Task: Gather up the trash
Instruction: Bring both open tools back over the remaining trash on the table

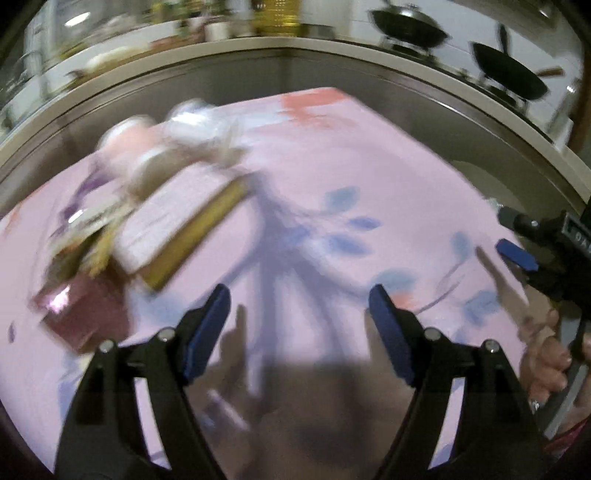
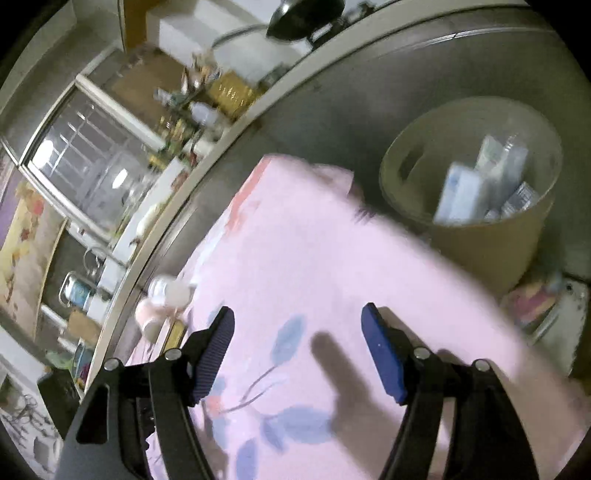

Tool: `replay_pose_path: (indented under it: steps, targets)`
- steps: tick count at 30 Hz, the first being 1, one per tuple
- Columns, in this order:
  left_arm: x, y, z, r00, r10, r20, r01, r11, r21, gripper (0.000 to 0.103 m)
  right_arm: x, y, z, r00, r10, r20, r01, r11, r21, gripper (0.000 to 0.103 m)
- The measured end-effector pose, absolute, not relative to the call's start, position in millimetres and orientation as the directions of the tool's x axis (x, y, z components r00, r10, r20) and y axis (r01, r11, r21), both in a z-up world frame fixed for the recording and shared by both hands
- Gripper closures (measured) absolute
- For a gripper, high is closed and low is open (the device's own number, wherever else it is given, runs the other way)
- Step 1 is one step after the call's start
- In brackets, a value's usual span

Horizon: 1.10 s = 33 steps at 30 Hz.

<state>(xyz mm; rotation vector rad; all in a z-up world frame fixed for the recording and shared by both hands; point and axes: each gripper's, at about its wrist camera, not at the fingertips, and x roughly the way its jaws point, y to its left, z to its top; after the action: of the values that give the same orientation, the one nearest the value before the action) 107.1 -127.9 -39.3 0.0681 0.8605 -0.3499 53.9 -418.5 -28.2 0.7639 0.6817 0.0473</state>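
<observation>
left gripper (image 1: 299,328): tilted down over the pink floral counter (image 1: 369,166), jaws spread wide, nothing in them
right gripper (image 2: 297,350): also angled down, jaws apart and empty; a hand (image 1: 546,362) grips its handle at the right edge
trash pile (image 1: 147,214): blurry boxes and wrappers on the counter's left side
bin (image 2: 476,236): beside the counter, cartons inside

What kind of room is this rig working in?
Most likely a home kitchen. Woks sit on a counter behind the pink floral tablecloth, bottles and jars crowd the counter, and a round bin holding discarded boxes stands beside the table.
</observation>
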Motion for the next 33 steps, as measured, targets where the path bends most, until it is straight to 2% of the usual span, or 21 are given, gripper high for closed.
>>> replay_pose_path:
  steps: [7,17,24,33]
  targets:
    - [85.8,-33.5,-44.2,0.666,-0.143,-0.732,0.15,0.987,-0.057,0.029,70.1,-330.3,-23.1,0.724,0.292,-0.625,0.11,0.846,0.522,0.034]
    - [75.1,42.6,-55.0,0.687,-0.038,-0.726,-0.007,0.998,-0.059,0.029,75.8,-234.1,-22.8,0.668,0.305,-0.679,-0.017,0.919,0.395,0.034]
    - [76.4,65.4,-60.3,0.69,-0.018,-0.723,-0.04,0.997,-0.063,0.029,75.0,-207.4,-22.8,0.688,0.262,-0.677,-0.02,0.939,0.343,0.034]
    - [77.8,75.1,-62.9,0.693,-0.063,-0.718,-0.037,0.992,-0.123,0.029,71.8,-204.5,-25.8,0.715,0.253,-0.652,-0.026,0.941,0.337,0.034]
